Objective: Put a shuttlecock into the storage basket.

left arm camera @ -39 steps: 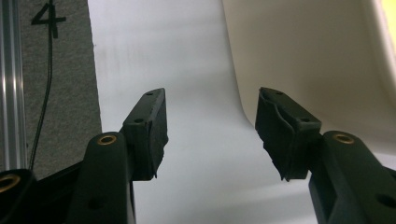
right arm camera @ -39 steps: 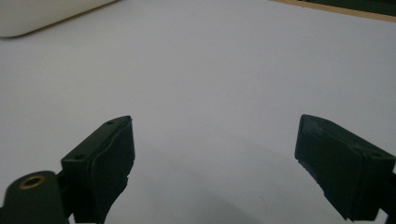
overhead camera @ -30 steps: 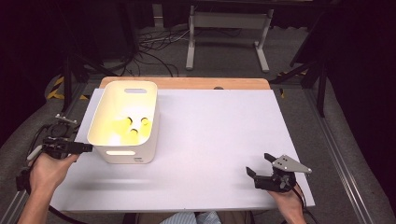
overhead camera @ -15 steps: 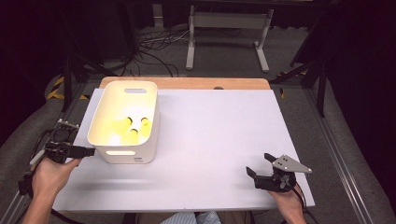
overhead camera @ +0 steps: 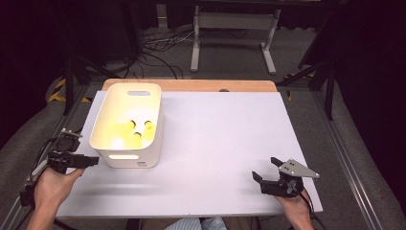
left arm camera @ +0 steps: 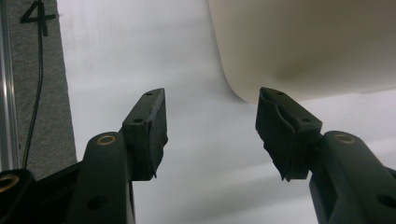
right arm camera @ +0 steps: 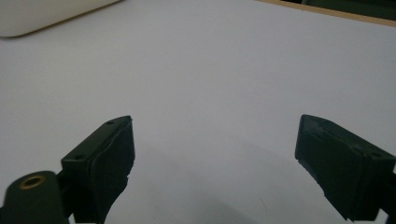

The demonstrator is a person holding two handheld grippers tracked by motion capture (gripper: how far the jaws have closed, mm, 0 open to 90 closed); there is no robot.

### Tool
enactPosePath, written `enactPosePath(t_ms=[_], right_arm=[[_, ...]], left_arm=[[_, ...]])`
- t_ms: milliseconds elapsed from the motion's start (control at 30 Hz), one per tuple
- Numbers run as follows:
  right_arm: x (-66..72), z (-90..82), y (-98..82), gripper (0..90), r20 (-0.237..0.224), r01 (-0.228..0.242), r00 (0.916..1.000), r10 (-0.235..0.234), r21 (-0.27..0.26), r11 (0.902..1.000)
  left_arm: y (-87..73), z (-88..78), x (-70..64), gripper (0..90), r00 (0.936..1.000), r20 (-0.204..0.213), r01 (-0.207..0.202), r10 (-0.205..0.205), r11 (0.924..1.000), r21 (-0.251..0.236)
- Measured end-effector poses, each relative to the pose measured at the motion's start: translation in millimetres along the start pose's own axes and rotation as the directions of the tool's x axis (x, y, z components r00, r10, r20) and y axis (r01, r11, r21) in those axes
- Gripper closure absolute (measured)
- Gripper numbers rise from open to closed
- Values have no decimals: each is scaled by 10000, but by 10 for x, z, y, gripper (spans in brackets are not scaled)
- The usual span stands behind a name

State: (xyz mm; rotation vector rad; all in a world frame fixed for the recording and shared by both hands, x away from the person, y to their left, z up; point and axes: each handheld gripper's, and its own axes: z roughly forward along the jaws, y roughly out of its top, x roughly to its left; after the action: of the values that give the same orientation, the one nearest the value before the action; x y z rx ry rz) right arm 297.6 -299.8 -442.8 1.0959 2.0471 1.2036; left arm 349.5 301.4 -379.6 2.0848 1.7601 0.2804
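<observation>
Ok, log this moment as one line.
left tongs: open, beside white bin | right tongs: open, empty, over table | yellow items: in bin

A: Bin [overhead camera: 127,143] colour?
B: White, glowing yellowish inside. Small yellow items [overhead camera: 136,132] in it.
A: Table [overhead camera: 220,139]?
B: Plain white top, tan wood strip along the far edge.
A: Grippers?
B: Left gripper [overhead camera: 84,161] and right gripper [overhead camera: 265,170] both black; the right has a grey plate.
A: Floor [overhead camera: 230,57]?
B: Grey.

White bin [overhead camera: 125,143] blocks the table's [overhead camera: 225,134] left side; the rest lies open
</observation>
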Motion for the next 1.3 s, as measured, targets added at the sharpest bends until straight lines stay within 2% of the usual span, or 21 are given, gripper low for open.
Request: enactPosePath(t_ms=[867, 1300], right_arm=[[-11, -11, 1, 125, 23, -17, 10000, 17, -79, 10000], [-10, -14, 2, 125, 25, -39, 10000, 40, -89, 10000]], left_arm=[[-132, 64, -198, 431, 9989, 344, -298, 303, 9994, -162], [-183, 74, -321, 430, 9968, 532, -578, 596, 9978, -338]])
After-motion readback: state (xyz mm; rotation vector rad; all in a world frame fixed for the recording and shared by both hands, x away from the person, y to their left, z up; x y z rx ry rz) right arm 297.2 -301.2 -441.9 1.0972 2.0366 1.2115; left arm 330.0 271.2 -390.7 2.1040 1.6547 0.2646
